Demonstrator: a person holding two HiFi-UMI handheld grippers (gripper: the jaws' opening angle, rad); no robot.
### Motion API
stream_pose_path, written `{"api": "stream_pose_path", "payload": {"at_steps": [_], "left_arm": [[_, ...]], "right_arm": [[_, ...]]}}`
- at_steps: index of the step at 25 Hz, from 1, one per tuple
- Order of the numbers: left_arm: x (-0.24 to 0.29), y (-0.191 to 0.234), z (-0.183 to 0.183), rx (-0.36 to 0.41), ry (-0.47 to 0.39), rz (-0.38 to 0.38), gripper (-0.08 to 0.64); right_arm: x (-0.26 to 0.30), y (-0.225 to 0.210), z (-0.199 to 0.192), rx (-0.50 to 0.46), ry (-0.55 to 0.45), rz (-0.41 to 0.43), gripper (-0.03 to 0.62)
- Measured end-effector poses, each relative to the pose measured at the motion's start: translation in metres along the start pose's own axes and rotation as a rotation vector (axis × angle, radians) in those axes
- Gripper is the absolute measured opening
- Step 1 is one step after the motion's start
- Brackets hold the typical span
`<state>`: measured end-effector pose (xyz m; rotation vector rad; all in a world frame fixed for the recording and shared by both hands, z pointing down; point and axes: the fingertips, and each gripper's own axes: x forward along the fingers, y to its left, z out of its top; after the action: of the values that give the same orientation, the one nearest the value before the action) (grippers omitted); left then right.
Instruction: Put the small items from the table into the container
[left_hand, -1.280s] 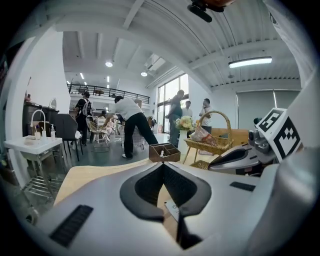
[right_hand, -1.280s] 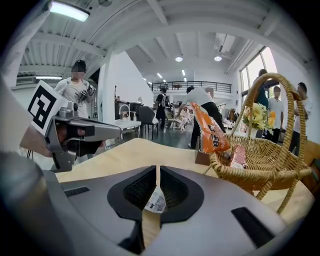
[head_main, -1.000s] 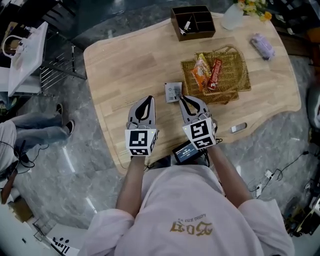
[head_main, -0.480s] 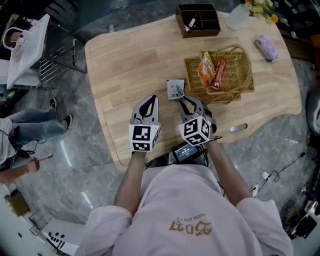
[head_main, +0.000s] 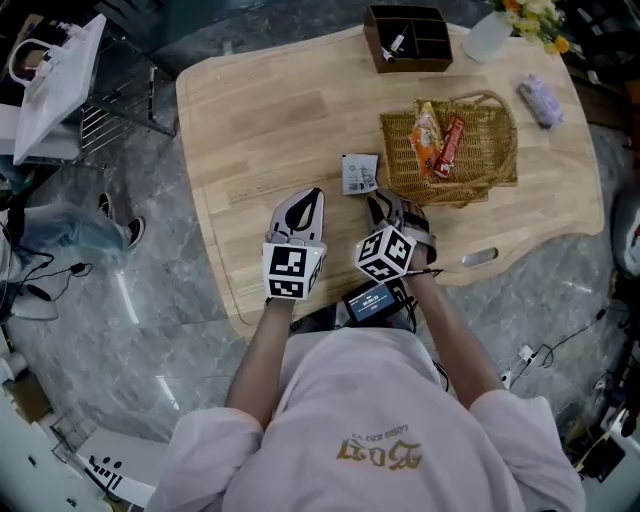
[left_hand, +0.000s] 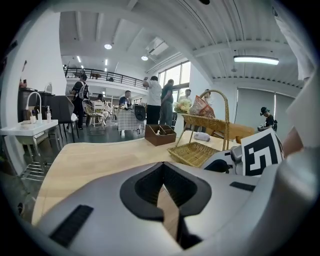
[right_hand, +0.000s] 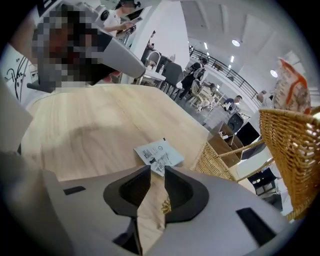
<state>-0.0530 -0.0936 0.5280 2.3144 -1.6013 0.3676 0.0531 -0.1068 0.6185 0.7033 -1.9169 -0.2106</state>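
Note:
A small white printed sachet (head_main: 360, 172) lies flat on the wooden table (head_main: 260, 120), just left of the wicker basket (head_main: 470, 175). The basket holds two snack packets (head_main: 428, 128). My right gripper (head_main: 385, 207) points steeply down, its tips just short of the sachet (right_hand: 159, 152). In the right gripper view its jaws (right_hand: 157, 169) are opening, with a narrow gap and only bare table between them. My left gripper (head_main: 310, 197) hovers beside it over bare wood, jaws (left_hand: 162, 170) shut on nothing.
A dark wooden organizer box (head_main: 408, 38) stands at the table's far edge, with a purple item (head_main: 540, 100) at the far right. A silver object (head_main: 478, 257) lies near the front edge by my right arm. The basket's tall handle (left_hand: 227, 117) rises to the right of my left gripper.
Both grippers have come down toward the table, the right one more. The right gripper has rolled, tipped downward and parted its jaws. The sachet has stayed in place.

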Motion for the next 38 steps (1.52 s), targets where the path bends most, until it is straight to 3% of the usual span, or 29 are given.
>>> {"api": "stream_pose_path", "payload": {"at_steps": [11,17,28,38], "left_arm": [[-0.001,0.006,-0.011,-0.019,0.014,-0.049,0.008],[-0.011,0.014,-0.014,-0.042,0.007,-0.086,0.008],[-0.016,0.041,-0.021,-0.1,-0.01,-0.1,0.008],[-0.01,0.048,-0.021,-0.135,-0.019,-0.111,0.008]], "right_arm": [[0.009,0.009,0.005,-0.184,0.103,-0.05,0.092],[0.022,0.021,0.005,-0.355,0.188,-0.071,0.092],[0.043,0.024,0.004,-0.522,0.316,-0.047,0.092],[0.049,0.019,0.005,-0.645,0.336,-0.079,0.091]]}}
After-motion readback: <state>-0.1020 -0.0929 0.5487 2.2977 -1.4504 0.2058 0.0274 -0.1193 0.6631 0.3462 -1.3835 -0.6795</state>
